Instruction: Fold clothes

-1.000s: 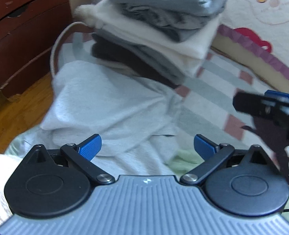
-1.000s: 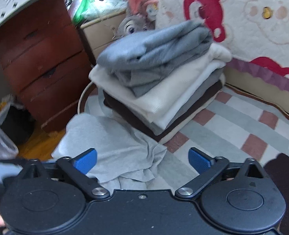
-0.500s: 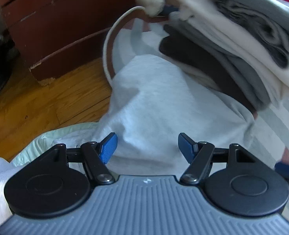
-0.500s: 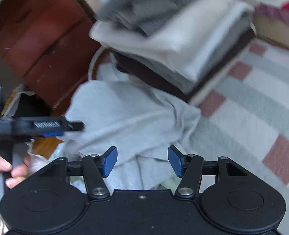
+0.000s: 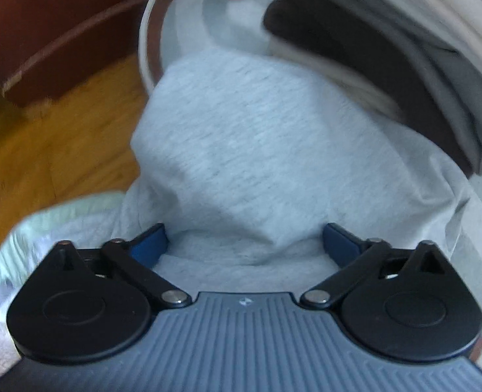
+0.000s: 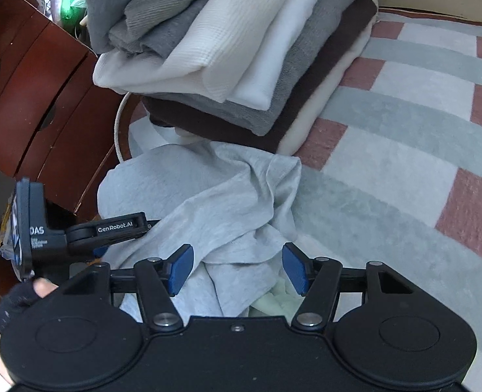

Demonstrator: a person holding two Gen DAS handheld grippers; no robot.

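Fingers (image 6: 180, 266) of my L and R grippers wide, empty; checked blanket (image 6: 404, 150), wood floor (image 5: 45, 130); grey garment (image 6: 208, 196) rumpled beside folded stack (image 6: 241, 49).

One loose light grey garment (image 6: 208, 196) lies crumpled on the checked blanket (image 6: 404, 137). One stack of folded clothes (image 6: 241, 58) sits behind it; about six folded layers show, though the exact number is hard to tell. Two grippers appear: the left gripper (image 6: 123, 228) and the right gripper (image 6: 237, 266). One wooden dresser (image 6: 28, 98) stands alongside.
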